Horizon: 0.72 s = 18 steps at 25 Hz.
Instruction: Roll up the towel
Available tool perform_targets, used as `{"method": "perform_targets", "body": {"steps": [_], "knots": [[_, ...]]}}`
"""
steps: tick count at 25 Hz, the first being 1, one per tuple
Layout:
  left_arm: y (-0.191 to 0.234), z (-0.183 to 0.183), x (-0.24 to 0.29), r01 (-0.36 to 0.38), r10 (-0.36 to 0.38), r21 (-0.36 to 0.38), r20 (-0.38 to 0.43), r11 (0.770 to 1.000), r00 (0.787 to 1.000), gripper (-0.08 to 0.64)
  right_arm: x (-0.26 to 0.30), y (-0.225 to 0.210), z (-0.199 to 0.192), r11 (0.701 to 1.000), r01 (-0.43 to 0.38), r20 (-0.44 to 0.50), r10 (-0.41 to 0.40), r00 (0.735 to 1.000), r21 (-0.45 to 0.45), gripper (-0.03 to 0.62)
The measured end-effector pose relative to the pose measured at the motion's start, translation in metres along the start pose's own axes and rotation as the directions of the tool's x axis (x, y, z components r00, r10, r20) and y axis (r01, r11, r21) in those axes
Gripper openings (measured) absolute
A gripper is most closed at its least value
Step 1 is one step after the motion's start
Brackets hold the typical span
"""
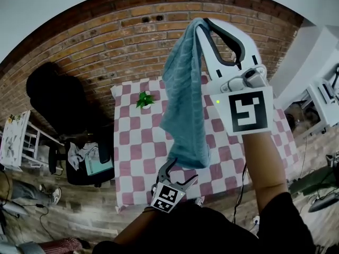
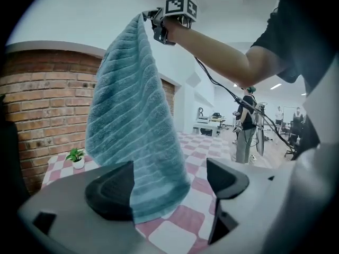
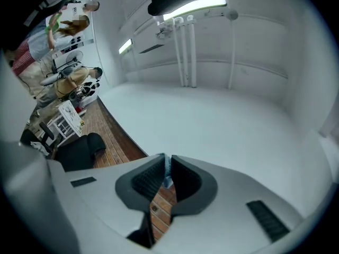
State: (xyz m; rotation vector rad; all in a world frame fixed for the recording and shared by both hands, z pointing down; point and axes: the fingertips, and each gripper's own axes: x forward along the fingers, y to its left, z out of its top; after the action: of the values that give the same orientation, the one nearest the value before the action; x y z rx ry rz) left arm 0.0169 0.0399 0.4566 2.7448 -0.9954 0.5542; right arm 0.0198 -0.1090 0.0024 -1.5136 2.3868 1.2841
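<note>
A blue ribbed towel (image 1: 183, 89) hangs full length over the red-and-white checked table (image 1: 137, 157). My right gripper (image 1: 204, 23) is raised high and shut on the towel's top corner. In the right gripper view only a sliver of towel (image 3: 167, 168) shows between the pads of the right gripper (image 3: 167, 176). My left gripper (image 1: 179, 173) is open, low at the table's near edge, just under the towel's bottom end. In the left gripper view the towel (image 2: 132, 126) hangs in front of the left gripper (image 2: 169, 181), its lower edge partly behind the left pad; the jaws stand wide and do not press on it.
A small potted plant (image 1: 144, 99) stands at the table's far side, in front of a brick wall (image 1: 106, 41). A black chair (image 1: 87, 163) with a cloth on it and a white shelf (image 1: 16, 136) stand to the left. People (image 2: 246, 120) stand in the room beyond.
</note>
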Motion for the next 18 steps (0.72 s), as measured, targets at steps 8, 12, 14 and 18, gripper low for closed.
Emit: {"method": "perform_targets", "body": {"steps": [8,12,14,18], "knots": [[0.006,-0.007,-0.003,-0.021,0.021,-0.009,-0.018,1.000,1.000,0.416,-0.001,-0.018,-0.045,0.999,0.024,-0.098,-0.028,0.995,-0.040,0.034],[0.006,-0.010,-0.001,-0.019,0.018,-0.008,-0.037,1.000,0.999,0.416,-0.011,-0.046,-0.081,0.995,0.052,-0.158,-0.066,0.985,-0.089,0.034],[0.005,-0.011,0.002,-0.015,0.015,-0.003,-0.048,1.000,0.999,0.416,-0.020,-0.064,-0.100,0.991,0.077,-0.198,-0.098,0.975,-0.109,0.034],[0.000,-0.015,0.011,-0.009,0.009,0.004,-0.067,1.000,0.998,0.416,-0.051,-0.100,-0.144,0.982,0.126,-0.295,-0.163,0.942,-0.140,0.035]]}}
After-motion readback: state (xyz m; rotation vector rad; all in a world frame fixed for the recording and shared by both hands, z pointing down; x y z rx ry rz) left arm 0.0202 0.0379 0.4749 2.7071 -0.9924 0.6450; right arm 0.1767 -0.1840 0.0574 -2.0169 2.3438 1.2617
